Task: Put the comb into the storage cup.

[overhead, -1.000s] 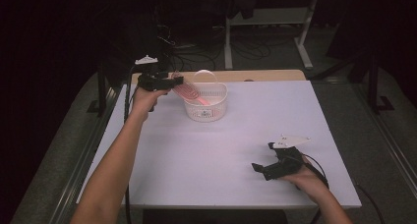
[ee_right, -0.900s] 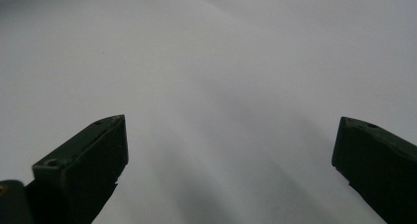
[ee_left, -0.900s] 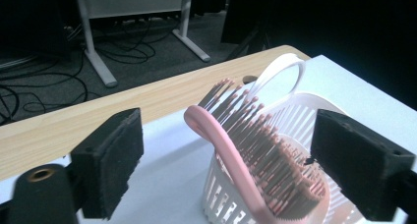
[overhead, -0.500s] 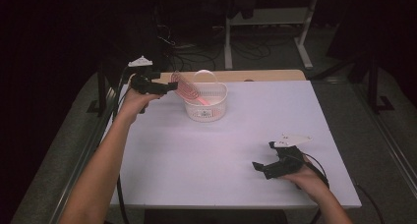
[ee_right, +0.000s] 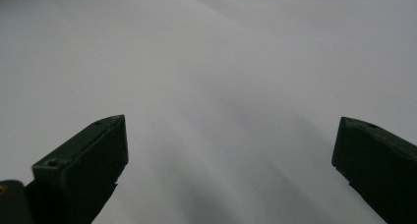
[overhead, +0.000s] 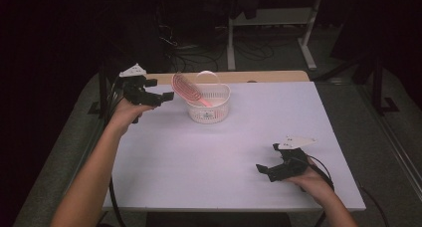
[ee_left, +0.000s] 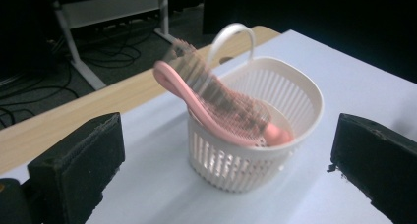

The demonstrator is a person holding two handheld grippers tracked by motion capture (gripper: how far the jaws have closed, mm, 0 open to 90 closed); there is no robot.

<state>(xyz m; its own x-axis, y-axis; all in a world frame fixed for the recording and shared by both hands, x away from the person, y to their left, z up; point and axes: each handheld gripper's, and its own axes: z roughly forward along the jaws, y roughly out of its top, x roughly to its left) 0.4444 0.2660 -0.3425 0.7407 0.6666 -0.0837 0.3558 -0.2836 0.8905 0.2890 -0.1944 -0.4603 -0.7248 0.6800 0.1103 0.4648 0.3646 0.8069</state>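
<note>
One pink hairbrush [overhead: 191,91] is leaning in the white basket [overhead: 210,107] at the far side of the desk [overhead: 214,157], its bristly end sticking up over the rim. The left tool [overhead: 160,96] is sitting just beside the basket; its jaws have just been opening and are holding nothing, so the brush is resting by itself. The right tool [overhead: 267,168] is waiting open, near the desk's front edge.

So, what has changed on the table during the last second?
The left gripper opened its fingers, let go of the pink brush and drew back to the left. The brush now leans in the basket. The right gripper stayed open, resting in place.
</note>
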